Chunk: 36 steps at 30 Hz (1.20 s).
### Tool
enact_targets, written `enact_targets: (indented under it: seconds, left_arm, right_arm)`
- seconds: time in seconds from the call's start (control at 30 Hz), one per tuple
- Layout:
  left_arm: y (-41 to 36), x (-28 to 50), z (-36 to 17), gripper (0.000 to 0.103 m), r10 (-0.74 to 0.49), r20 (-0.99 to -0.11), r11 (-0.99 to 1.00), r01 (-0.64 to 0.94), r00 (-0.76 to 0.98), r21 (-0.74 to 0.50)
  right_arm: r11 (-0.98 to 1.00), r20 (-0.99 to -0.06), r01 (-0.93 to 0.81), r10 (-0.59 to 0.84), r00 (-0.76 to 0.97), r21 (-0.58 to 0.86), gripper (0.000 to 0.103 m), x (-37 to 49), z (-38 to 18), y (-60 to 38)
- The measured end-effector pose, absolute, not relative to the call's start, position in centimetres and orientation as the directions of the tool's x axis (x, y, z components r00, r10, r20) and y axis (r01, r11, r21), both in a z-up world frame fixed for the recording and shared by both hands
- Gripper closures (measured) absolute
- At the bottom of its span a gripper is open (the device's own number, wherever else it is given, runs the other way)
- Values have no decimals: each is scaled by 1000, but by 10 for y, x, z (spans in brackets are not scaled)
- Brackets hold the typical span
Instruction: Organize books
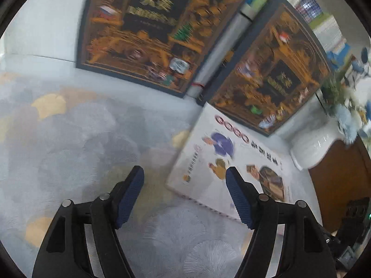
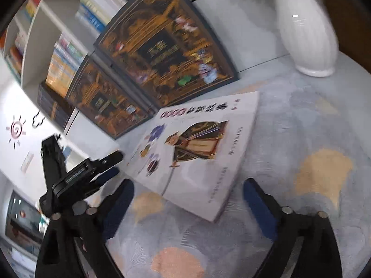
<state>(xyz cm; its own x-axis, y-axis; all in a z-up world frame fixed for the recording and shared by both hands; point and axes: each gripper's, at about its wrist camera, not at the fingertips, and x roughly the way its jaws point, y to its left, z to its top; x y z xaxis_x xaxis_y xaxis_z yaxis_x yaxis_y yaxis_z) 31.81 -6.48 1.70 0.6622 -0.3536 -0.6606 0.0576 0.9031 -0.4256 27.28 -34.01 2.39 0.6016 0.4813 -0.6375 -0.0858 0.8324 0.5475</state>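
Rug (image 1: 69,139) fills most of both views, pale grey-blue w/ yellow and peach leaf patches; it's the floor, everything sits on it. Bookshelf (image 2: 41,23), white, upper left of the right-wrist view, packed w/ upright spines; in the left-wrist view only a strip of it shows at upper right.

Two big dark books w/ gold ornate covers lean upright against the shelf, side by side. Dark book 1 (image 1: 143,30) is top centre in the left view, dark book 2 (image 1: 273,69) to its right, w/ a pale roll or spine between them, can't tell which. In the right view they sit upper centre and centre left.

White vase (image 2: 308,27), ribbed, upper right in the right view, stands on the rug edge near the dark books; in the left view it's at right, w/ blurred foliage above it.

White book (image 1: 231,162), the one I'm after, lies flat on the rug, cover up, cartoon figures and a treasure-chest pic on it, its far corner just beside dark book 2's base. Lower right of centre in the left view, dead centre in the right view.

My left tongs (image 1: 185,176): apart, nothing between them, right pad over the white book's near part. My right tongs (image 2: 187,192): wide apart, empty, the white book's near corner in front of them. Both views motion-blurred.
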Motion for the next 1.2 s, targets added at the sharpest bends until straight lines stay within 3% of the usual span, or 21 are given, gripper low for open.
enact_targets:
  seconds: [0.3,0.63,0.87,1.2]
  left_arm:
    - [-85,320,17,29,-415,-674,901,170,611,-400]
    - [-87,296,21,29,-356,-731,933,172,582,-317]
    - [-61,248,21,29,-341,-752,934,114,564,-338]
    - [-15,133,22,29,-285,-796,958,135,535,-252]
  right_arm:
    - [783,-581,-137,555,596,607,4,270,22,-344]
    - [845,-645,-151,496,581,513,4,251,30,-323]
    - [842,-672,-198,523,524,501,4,191,41,-295]
    - [788,-690,-278,615,382,549,5,65,49,-239]
